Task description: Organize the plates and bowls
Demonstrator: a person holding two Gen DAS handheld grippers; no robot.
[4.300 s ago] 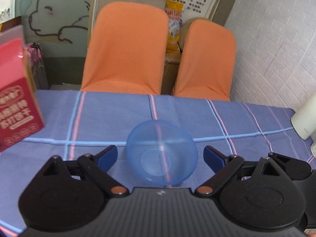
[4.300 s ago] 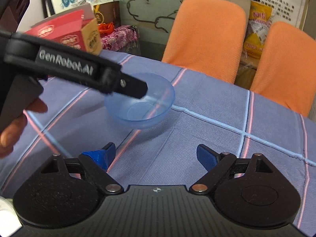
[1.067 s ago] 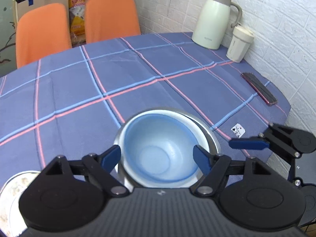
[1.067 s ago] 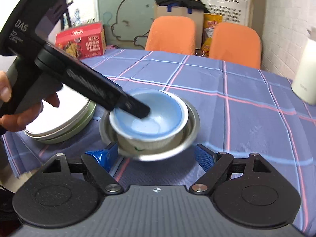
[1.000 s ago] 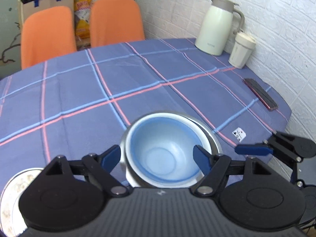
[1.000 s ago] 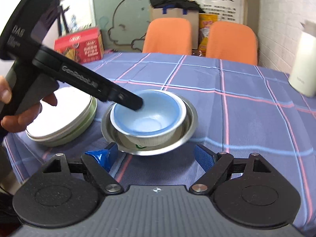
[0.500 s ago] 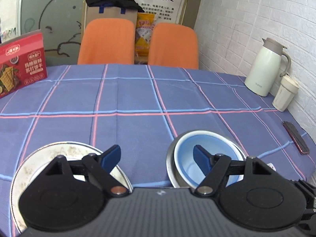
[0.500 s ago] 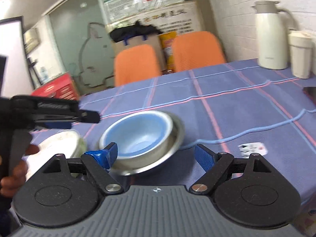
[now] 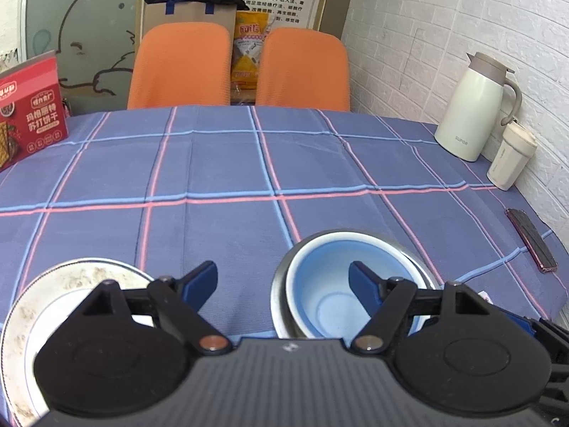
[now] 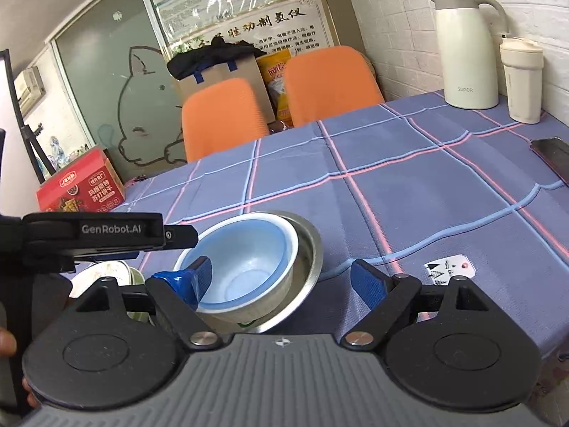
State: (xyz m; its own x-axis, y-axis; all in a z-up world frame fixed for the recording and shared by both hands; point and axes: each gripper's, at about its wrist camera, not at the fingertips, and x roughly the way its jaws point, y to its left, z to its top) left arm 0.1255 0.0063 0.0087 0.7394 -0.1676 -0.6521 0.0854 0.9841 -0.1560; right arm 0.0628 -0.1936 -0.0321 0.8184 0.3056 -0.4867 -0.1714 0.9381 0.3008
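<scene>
A blue bowl [image 9: 320, 284] sits nested in a white bowl [image 10: 231, 315], which sits in a steel bowl [image 9: 402, 245] near the table's front edge. My left gripper [image 9: 282, 281] hovers open just in front of this stack, its right finger over the blue bowl, holding nothing. To the left lies a stack of plates [image 9: 42, 295] with a speckled rim. In the right wrist view my right gripper [image 10: 281, 277] is open and empty, with the bowl stack [image 10: 249, 256] between and beyond its fingers. The left gripper [image 10: 181, 237] reaches in from the left, above the plates [image 10: 113, 270].
A cream kettle [image 9: 469, 114] and a lidded cup [image 9: 512, 156] stand at the far right by the brick wall. A phone [image 9: 531, 238] lies near the right edge. A red box [image 9: 28, 110] stands far left. Two orange chairs [image 9: 177, 67] are behind the table.
The blue bowl, alone on the cloth 4.3 s ago, now rests in the white and steel bowls. Both grippers have drawn back and lifted away from the stack, staying open.
</scene>
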